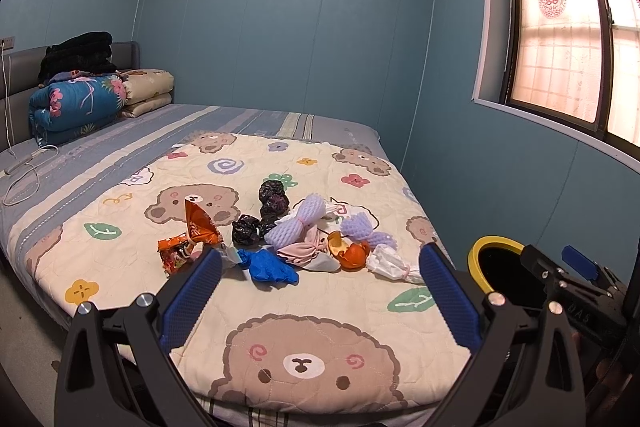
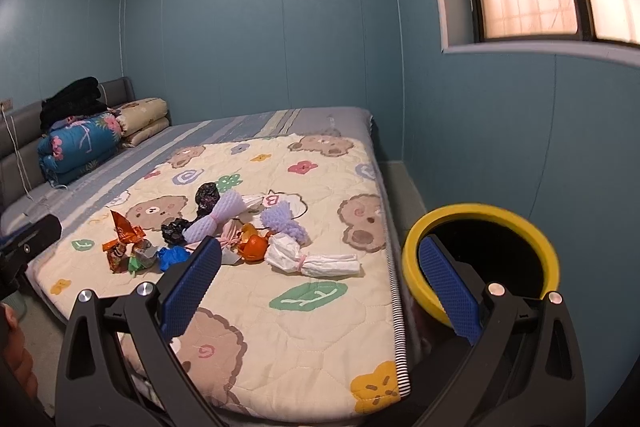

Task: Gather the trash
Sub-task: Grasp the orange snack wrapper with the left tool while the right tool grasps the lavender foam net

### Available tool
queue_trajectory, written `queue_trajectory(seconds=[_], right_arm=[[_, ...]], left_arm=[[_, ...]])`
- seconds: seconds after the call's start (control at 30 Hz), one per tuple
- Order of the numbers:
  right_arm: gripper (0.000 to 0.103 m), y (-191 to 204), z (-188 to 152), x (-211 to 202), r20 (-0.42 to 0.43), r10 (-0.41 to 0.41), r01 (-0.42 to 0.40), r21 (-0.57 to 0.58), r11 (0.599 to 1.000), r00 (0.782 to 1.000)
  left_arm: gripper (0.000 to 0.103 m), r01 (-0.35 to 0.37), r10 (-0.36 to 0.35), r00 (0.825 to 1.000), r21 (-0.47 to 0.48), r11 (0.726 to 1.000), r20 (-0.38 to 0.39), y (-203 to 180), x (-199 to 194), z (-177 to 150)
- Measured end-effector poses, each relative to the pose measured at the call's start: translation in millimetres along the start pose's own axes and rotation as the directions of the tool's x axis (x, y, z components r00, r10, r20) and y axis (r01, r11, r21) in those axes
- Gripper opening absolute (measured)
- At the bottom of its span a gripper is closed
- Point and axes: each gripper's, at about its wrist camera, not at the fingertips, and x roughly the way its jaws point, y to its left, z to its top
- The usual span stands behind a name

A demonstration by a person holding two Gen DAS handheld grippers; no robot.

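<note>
A pile of trash lies on the bear-print quilt point(image 1: 304, 311): orange snack wrappers point(image 1: 196, 227), crumpled black bags point(image 1: 260, 215), a blue glove point(image 1: 268, 267), purple foam nets point(image 1: 296, 221), orange peel point(image 1: 352, 253) and a tied white tissue bundle point(image 2: 316, 261). A black bin with a yellow rim point(image 2: 480, 215) stands at the bed's right side. My left gripper point(image 1: 320, 263) is open and empty, above the quilt's near part. My right gripper point(image 2: 320, 259) is open and empty, near the bed's right edge beside the bin. The right gripper also shows in the left wrist view point(image 1: 576, 279).
Folded quilts and dark clothes point(image 1: 80, 87) are stacked by the grey headboard at the far left. A white cable point(image 1: 24, 171) lies on the striped sheet. Blue walls close in behind and right, with a window point(image 1: 568, 39) at right.
</note>
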Motion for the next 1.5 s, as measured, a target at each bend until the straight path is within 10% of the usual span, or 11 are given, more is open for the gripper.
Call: queue_trajectory(seconds=[0.47,0.77,1.03,1.5], right_arm=[[0.095,-7,9,81,-0.146,-0.008,-0.003,-0.076,0.997,0.989],[0.095,3,13,166,-0.304,0.095,-0.125,-0.079,0.989,0.948],[0.095,26,23,235,-0.368,0.156,-0.190,-0.056,0.980,0.917],[0.095,50,36,335,-0.474,0.136,-0.193,-0.074,0.978,0.870]], left_arm=[[0.095,-0.101,0.092,0.989,-0.080,0.992,-0.114,86,66,-6],[0.095,-0.239,0.210,0.949,-0.103,0.966,-0.234,159,110,-25],[0.095,-0.201,0.151,0.955,-0.183,0.962,-0.256,193,149,-21],[0.095,-0.200,0.173,0.936,-0.060,0.978,-0.305,181,225,16]])
